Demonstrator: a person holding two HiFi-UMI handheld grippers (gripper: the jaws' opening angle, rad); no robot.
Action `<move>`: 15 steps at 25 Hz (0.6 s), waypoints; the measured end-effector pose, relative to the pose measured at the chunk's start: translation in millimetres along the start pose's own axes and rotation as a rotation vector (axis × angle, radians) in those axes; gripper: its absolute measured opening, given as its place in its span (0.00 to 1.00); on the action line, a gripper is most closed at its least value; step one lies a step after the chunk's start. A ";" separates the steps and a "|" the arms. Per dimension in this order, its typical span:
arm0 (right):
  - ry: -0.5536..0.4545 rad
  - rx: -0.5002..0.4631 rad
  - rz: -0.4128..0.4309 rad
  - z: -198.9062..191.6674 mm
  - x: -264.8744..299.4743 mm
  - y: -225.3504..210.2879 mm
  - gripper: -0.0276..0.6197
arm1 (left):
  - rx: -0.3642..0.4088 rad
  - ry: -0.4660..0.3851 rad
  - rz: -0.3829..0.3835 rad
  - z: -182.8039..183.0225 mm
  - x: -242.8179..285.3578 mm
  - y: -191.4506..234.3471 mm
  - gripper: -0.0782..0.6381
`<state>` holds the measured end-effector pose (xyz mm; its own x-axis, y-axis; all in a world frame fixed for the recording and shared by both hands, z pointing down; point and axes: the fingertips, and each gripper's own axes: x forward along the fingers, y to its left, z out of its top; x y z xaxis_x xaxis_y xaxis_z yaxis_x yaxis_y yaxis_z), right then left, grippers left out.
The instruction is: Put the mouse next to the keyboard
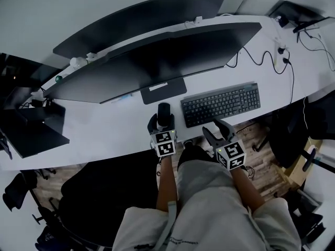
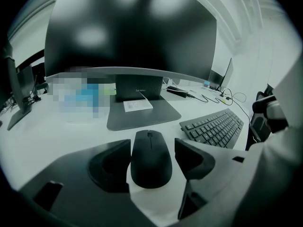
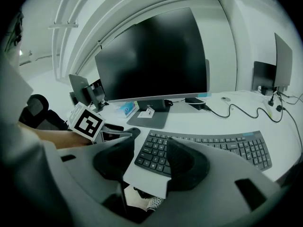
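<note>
The black mouse (image 1: pixel 164 111) lies on the white desk (image 1: pixel 104 135), just left of the black keyboard (image 1: pixel 221 104) and in front of the monitor stand (image 1: pixel 163 90). My left gripper (image 1: pixel 162 121) straddles it from the near side. In the left gripper view the mouse (image 2: pixel 151 157) rests flat between the jaws of that gripper (image 2: pixel 152 148), with a gap showing at the right pad, so it is open. The keyboard (image 2: pixel 213 126) lies to its right. My right gripper (image 1: pixel 217 130) hovers open and empty at the desk's front edge, facing the keyboard (image 3: pixel 203 148).
A wide curved monitor (image 1: pixel 157 61) stands behind the mouse, with a second screen (image 1: pixel 141 17) beyond it. Cables (image 1: pixel 261 61) trail across the desk's right side. Dark equipment (image 1: pixel 31 129) sits at the left. A black chair (image 1: pixel 104 192) stands below the desk edge.
</note>
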<state>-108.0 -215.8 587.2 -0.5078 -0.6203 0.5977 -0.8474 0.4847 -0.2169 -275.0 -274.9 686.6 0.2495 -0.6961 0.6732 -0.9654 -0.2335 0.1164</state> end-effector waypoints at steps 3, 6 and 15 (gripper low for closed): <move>-0.003 -0.008 0.006 3.6 4.4 2.1 0.38 | 0.024 0.013 0.011 -4.0 7.8 0.8 0.49; -0.004 -0.021 0.010 5.5 8.2 4.3 0.38 | 0.035 0.039 0.025 -11.3 17.7 4.0 0.51; -0.033 -0.016 -0.014 18.8 7.2 -9.6 0.38 | 0.025 0.086 0.076 -21.6 25.2 5.4 0.51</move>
<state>-106.4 -236.6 579.0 -0.5011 -0.6472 0.5744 -0.8520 0.4853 -0.1964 -275.6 -279.0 719.9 0.1675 -0.6518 0.7397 -0.9788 -0.1998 0.0456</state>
